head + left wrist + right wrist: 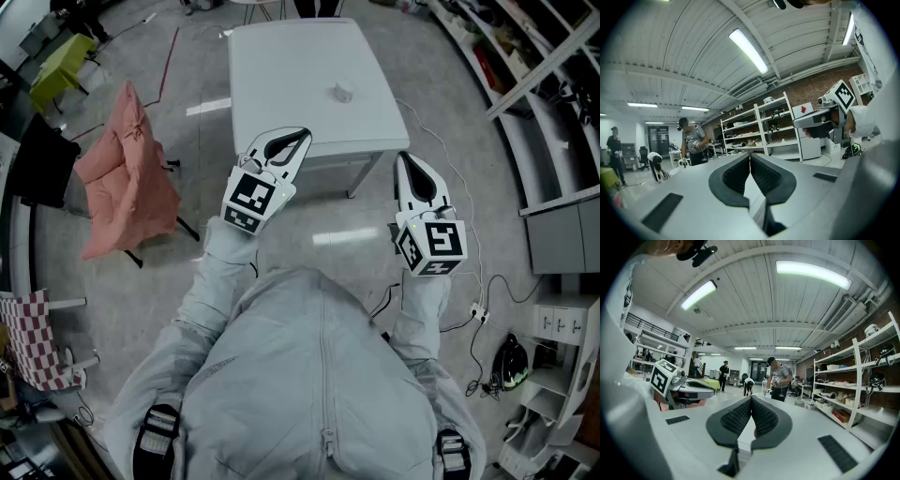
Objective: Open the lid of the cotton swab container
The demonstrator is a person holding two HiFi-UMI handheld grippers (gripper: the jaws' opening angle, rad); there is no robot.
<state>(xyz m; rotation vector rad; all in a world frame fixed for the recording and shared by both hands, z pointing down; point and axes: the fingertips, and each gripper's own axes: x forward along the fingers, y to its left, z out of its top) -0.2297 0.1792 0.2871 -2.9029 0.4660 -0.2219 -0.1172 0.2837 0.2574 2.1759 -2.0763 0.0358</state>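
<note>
At the left of the head view a pink cloth (pixel 127 178) hangs over a chair, off the task. Next, the left gripper (pixel 302 137) points to the upper right, its jaws pressed together on nothing, as the left gripper view confirms (pixel 750 157). Above and to the right of its tips, on the white table (pixel 281 84) at upper centre, sits the cotton swab container (pixel 342 92), too small to show its lid or long axis. At the right, the right gripper (pixel 401 159) is likewise closed and empty (pixel 751 399), with the container up and to its left. Both stand well apart from it; the left looks slightly nearer.
</note>
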